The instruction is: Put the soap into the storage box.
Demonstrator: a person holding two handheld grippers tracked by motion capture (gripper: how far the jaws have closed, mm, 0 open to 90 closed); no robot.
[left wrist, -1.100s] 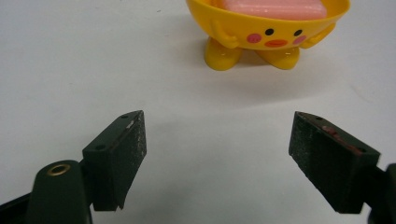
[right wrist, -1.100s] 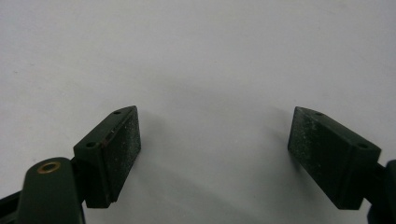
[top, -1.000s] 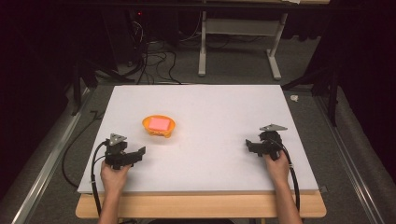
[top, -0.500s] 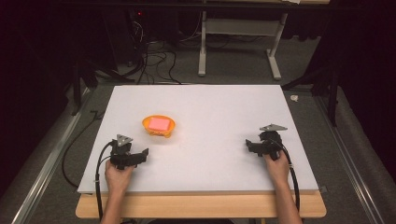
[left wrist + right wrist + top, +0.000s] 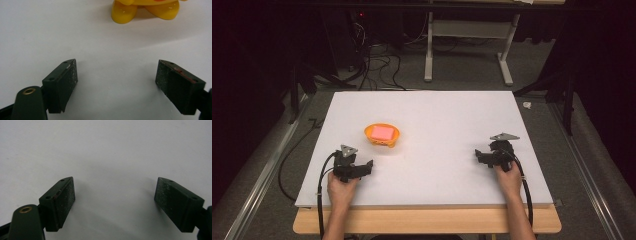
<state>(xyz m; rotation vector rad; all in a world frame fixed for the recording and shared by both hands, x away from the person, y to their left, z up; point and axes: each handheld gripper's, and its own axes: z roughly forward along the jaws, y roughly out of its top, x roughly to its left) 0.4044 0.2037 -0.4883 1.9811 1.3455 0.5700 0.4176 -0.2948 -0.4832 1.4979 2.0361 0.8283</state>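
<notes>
An orange bowl point(image 5: 382, 135) with a pink block point(image 5: 381, 132) inside stands on the white table point(image 5: 437, 120), left of centre. In the left gripper view its yellow-orange feet point(image 5: 124, 12) show at the top, a little ahead of the jaws. My left gripper point(image 5: 368, 166) rests on the table near the front left, just below and left of the bowl, open with nothing between its jaws point(image 5: 116, 82). Over at the front right my right gripper point(image 5: 478, 156) also rests low on the board, open and empty point(image 5: 115, 202).
The table's front edge point(image 5: 427, 205) runs just behind both hands. Past the far edge stand a white desk frame point(image 5: 467, 45) and loose cables point(image 5: 372, 60) on the floor. Metal rails point(image 5: 267, 165) run along both sides.
My left gripper has slid a little to the right and toward the bowl. The right gripper has stayed in place.
</notes>
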